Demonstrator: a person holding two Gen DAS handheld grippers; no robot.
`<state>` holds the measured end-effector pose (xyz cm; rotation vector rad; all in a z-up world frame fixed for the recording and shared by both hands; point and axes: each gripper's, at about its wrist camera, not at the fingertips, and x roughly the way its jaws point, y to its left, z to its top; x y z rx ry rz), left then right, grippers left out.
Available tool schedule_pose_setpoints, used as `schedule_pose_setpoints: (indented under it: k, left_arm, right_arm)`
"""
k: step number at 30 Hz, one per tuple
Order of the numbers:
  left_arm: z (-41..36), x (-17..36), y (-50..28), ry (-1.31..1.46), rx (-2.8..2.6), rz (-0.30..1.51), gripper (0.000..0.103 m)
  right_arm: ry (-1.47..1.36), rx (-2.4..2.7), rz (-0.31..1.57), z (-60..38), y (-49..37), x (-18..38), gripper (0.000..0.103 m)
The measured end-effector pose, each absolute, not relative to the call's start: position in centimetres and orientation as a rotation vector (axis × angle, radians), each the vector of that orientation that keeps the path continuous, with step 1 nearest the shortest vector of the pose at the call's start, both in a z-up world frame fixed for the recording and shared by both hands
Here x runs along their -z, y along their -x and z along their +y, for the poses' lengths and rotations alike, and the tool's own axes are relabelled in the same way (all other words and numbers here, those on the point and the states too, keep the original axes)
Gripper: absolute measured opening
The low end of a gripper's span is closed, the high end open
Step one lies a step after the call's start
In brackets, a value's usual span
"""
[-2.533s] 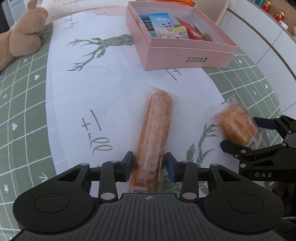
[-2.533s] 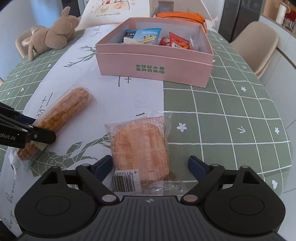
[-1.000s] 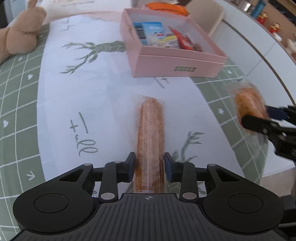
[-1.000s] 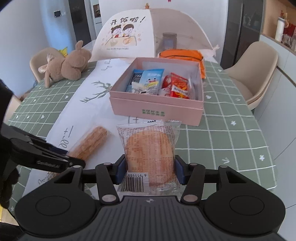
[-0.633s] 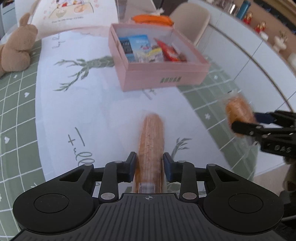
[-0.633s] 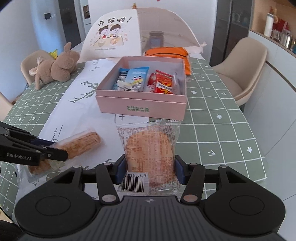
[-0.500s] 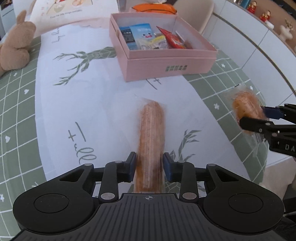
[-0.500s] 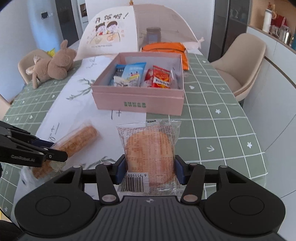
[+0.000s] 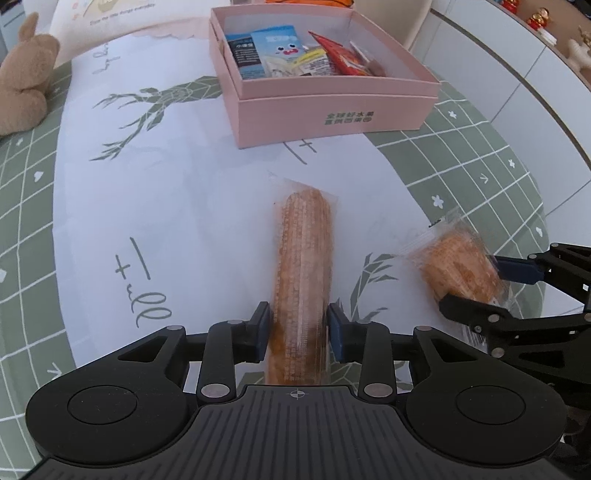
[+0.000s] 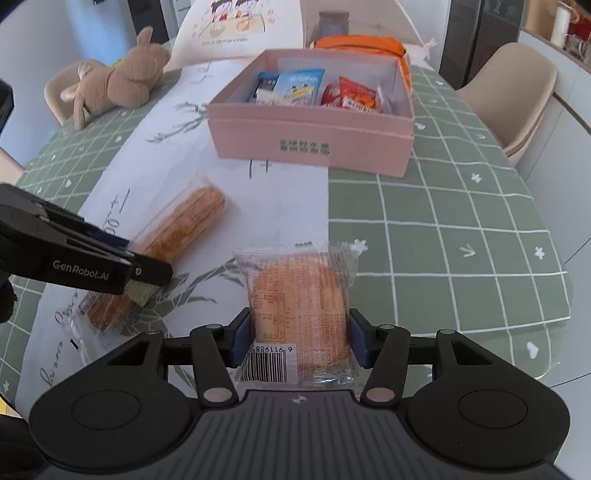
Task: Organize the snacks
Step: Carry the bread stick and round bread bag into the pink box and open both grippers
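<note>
My left gripper [image 9: 299,328] is shut on a long orange snack stick in clear wrap [image 9: 303,266] and holds it above the table; it also shows in the right wrist view [image 10: 184,225]. My right gripper [image 10: 300,338] is shut on a round cake in clear wrap [image 10: 299,295], also seen in the left wrist view [image 9: 458,266]. An open pink box [image 9: 332,107] holds several snack packets [image 9: 277,48] and stands ahead of both grippers, also in the right wrist view [image 10: 310,140].
A brown plush rabbit [image 10: 118,81] lies at the far left. An orange bag [image 10: 362,44] sits behind the box, and a mesh food cover [image 10: 251,26] stands further back. A beige chair [image 10: 517,92] stands at the right. The table edge [image 10: 554,332] curves close on the right.
Both grippers, each holding its snack, have moved forward toward the pink box, which now looks larger in both views. Both have come lower, nearer the table. Grips are unchanged.
</note>
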<state>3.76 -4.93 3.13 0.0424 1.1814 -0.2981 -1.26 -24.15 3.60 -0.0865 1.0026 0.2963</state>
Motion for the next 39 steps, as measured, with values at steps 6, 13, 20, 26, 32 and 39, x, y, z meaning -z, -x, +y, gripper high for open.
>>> schedule_pose_setpoints:
  k: [6, 13, 20, 26, 32, 39]
  left_arm:
    - [-4.7, -3.1, -3.9, -0.022, 0.303, 1.184, 0.037]
    - [-4.3, -3.2, -4.0, -0.004, 0.314, 1.186, 0.037]
    - [-3.7, -4.8, -2.2, 0.034, 0.323, 1.067, 0.035]
    - [-2.9, -8.4, -3.2, 0.128, 0.355, 0.956, 0.034]
    - [-2.8, -16.0, -6.0, 0.195, 0.423, 0.755, 0.034]
    - [-4.5, -24.4, -16.8, 0.247, 0.525, 0.666, 0.037]
  right_arm:
    - [0.093, -0.283, 1.024, -24.0, 1.0, -2.7, 0.056]
    - [0.084, -0.317, 1.005, -23.9, 1.3, -3.8, 0.053]
    - [0.060, -0.292, 0.936, -25.3, 1.2, -6.5, 0.052]
    - [0.000, -0.257, 0.890, -27.6, 0.2, -8.7, 0.052]
    - [-0.034, -0.264, 0.780, -28.9, -1.5, -13.0, 0.052]
    - [-0.034, -0.304, 0.541, -28.4, -8.3, -22.4, 0.053]
